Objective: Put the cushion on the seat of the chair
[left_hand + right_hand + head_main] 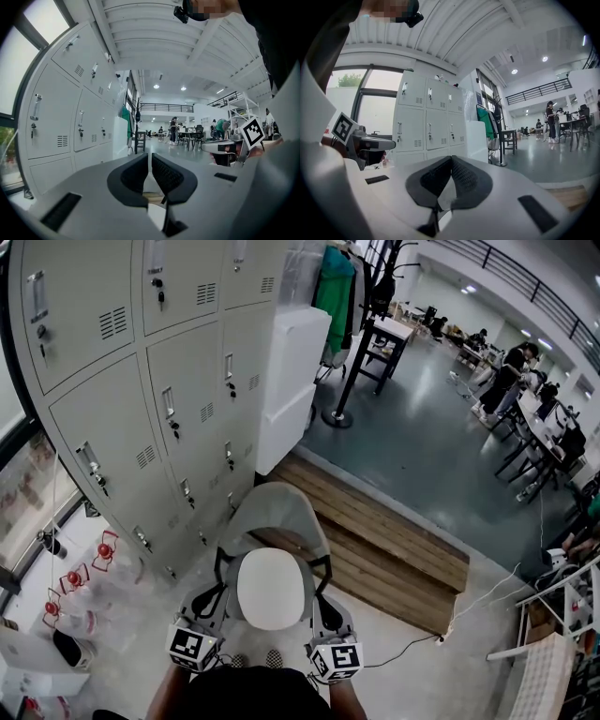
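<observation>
A round white cushion point(271, 589) lies on the seat of a chair with a pale grey back point(281, 514) and black arm struts. In the head view my left gripper point(210, 596) sits at the cushion's left edge and my right gripper point(325, 606) at its right edge. Both point almost level toward the chair back. In the left gripper view the left gripper point(150, 165) has its dark pads nearly together, with only background showing through the slit. The right gripper point(451, 161) has its tips touching. White cushion point(445, 193) shows below the pads, and I see nothing pinched.
Grey lockers point(141, 409) stand close on the left, with a white cabinet point(291, 381) beside them. A low wooden platform point(394, 545) lies behind the chair. Bottles with red parts point(80, 582) clutter the floor at left. A cable point(422, 643) and a white rack point(562, 615) are at right.
</observation>
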Action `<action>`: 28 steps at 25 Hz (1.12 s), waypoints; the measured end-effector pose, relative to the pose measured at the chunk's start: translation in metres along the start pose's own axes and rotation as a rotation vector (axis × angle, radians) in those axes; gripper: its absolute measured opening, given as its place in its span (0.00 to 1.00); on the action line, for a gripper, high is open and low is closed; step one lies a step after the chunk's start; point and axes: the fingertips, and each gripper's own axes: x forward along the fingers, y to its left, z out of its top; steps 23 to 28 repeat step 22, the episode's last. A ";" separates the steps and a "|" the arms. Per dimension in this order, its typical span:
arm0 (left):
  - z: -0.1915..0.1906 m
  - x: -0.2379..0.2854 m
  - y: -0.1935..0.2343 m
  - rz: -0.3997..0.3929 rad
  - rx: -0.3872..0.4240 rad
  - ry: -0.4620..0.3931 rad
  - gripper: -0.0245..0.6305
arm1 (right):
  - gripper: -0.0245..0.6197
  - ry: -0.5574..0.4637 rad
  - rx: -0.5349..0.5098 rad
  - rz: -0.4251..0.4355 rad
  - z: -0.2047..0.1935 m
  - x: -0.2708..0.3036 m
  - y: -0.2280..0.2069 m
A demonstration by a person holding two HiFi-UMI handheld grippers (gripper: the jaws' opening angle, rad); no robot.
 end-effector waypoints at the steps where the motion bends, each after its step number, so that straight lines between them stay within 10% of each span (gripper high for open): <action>1: 0.000 0.000 0.000 0.000 0.000 0.000 0.10 | 0.08 0.001 0.000 0.000 0.000 0.000 0.000; 28: -0.007 0.002 -0.003 -0.004 -0.002 0.016 0.10 | 0.08 0.015 0.014 0.014 -0.007 0.000 0.002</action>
